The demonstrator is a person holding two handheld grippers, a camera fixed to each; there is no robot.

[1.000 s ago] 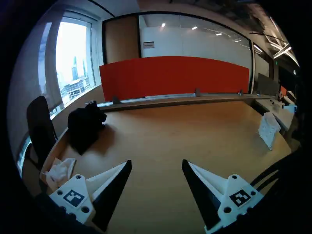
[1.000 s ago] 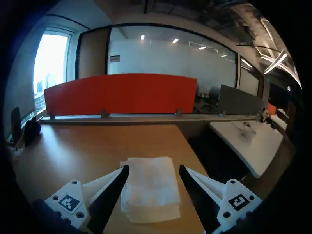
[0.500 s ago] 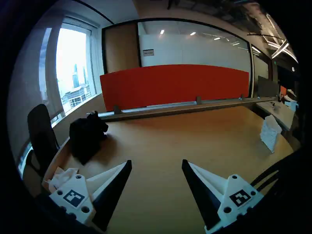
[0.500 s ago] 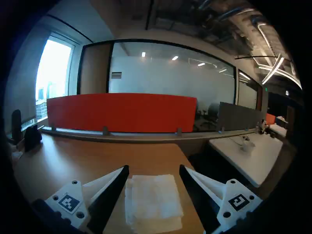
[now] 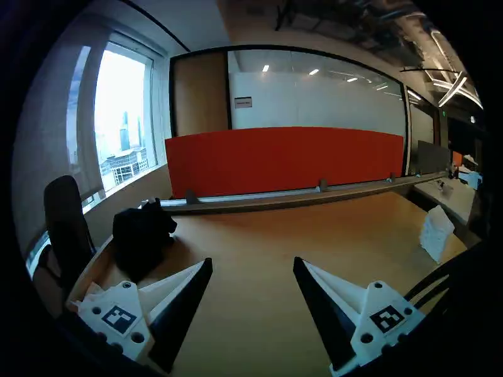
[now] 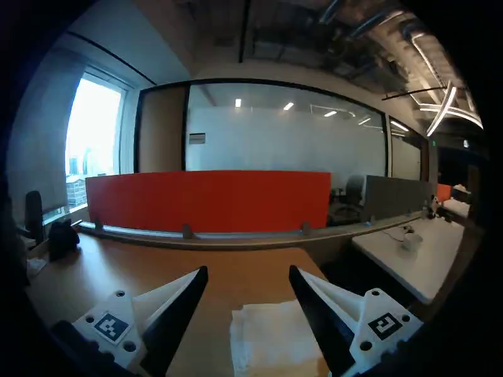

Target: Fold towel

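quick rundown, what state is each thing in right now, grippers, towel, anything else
left gripper: open, holding nothing
right gripper: open, holding nothing
towel: folded, lying flat on the desk, not gripped
black bag: slumped on the desk, untouched

From where I stand, the left gripper (image 5: 251, 260) is a two-finger tool of white plastic. Each finger (image 5: 352, 301) is a flat white wedge that narrows to a point, with a black facing along its inner edge. A square black-and-white coded tag (image 5: 119, 318) sits on each broad base, with small dark screw holes (image 5: 126, 284) dotted around it. The right gripper (image 6: 248, 269) is built alike: white wedges faced in black, the same square tags (image 6: 385, 326), the same ring of holes.
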